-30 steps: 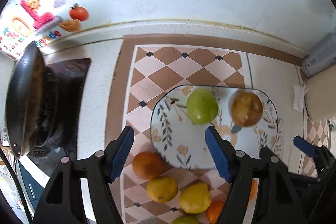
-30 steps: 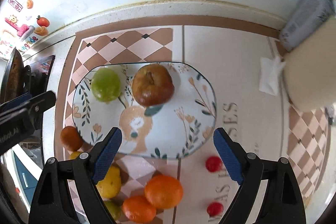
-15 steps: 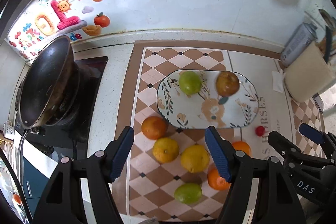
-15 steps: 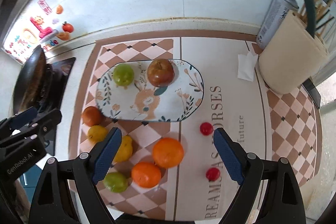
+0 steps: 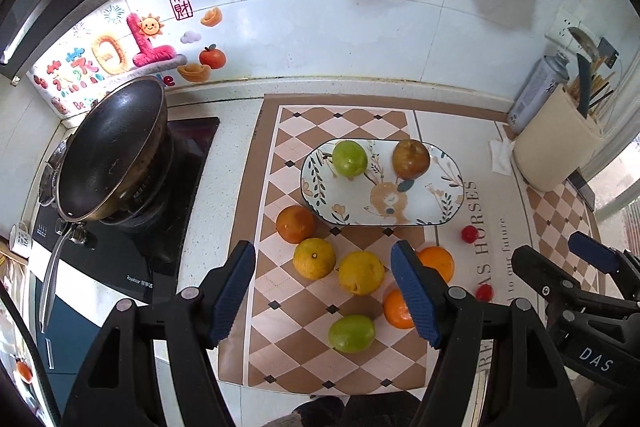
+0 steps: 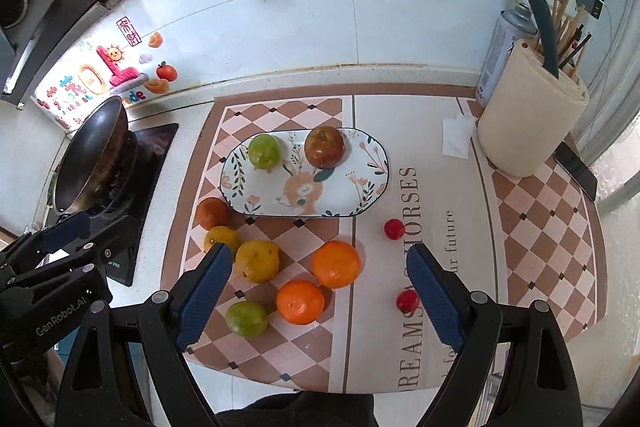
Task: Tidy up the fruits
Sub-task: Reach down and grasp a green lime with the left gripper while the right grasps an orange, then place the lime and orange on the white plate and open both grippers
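Both grippers' fingers spread, empty: left gripper [image 5: 322,291], right gripper [image 6: 322,293] | lower squarely over orange [image 6: 300,301] | carry to plate [image 6: 372,183]

A dark wok [image 5: 108,151] sits on the stove [image 5: 160,227]; a utensil holder [image 6: 528,131] stands beside a spray can [image 6: 500,51].

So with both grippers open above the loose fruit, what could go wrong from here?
1. The loose fruit sits tightly clustered: closing on the yellow citrus may nudge the orange beside it, and round fruit could roll off the mat.
2. The green fruit and brown fruit lie on the shallow plate; a hard drop could knock them off.
3. The small red fruits may slip from wide jaws.
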